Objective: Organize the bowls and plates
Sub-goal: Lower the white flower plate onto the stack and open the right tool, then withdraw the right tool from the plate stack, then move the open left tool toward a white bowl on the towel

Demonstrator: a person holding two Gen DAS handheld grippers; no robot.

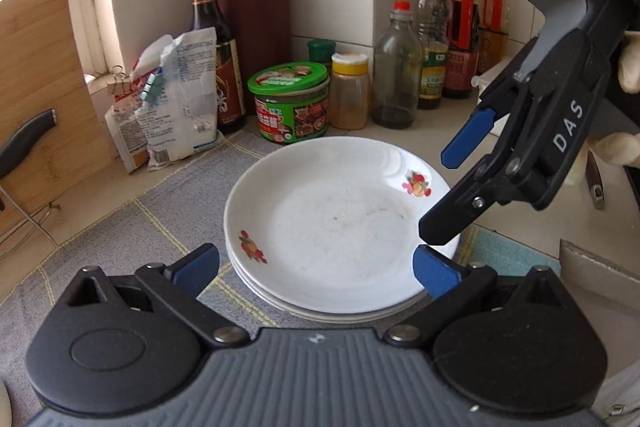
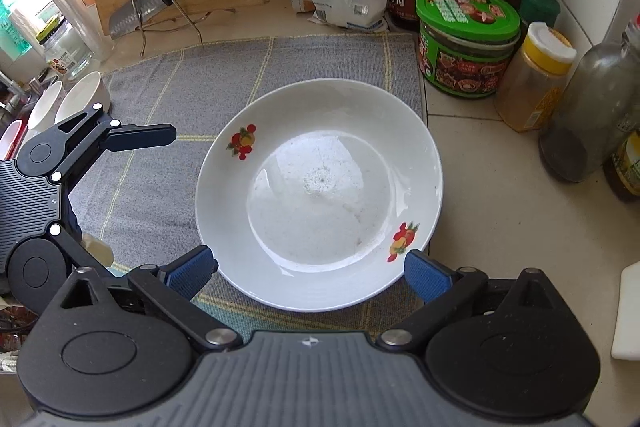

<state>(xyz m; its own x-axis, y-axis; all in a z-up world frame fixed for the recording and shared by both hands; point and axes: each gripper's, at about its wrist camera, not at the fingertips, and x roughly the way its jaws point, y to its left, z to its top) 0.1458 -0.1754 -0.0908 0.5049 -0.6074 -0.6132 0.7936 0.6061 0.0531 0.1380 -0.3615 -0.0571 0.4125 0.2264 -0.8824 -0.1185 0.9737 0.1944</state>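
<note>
We see both tongs spread wide and empty: the left tongs [image 1: 316, 269] and the right tongs [image 2: 310, 273] hover over a stack of white plates [image 1: 340, 223] on a grey mat [image 2: 168, 75] on the bench [image 2: 492, 211]. Lower plates show only rims; bowls [image 2: 80, 95] are cut off by the left tongs.

Bright daylight floods in from my upper left, washing out that corner in the left wrist view. A sheen of glare sits on the top plate [image 2: 320, 191]. Shadows are soft. Both views stay sharp at centre, bending and darkening at the fisheye edges.
</note>
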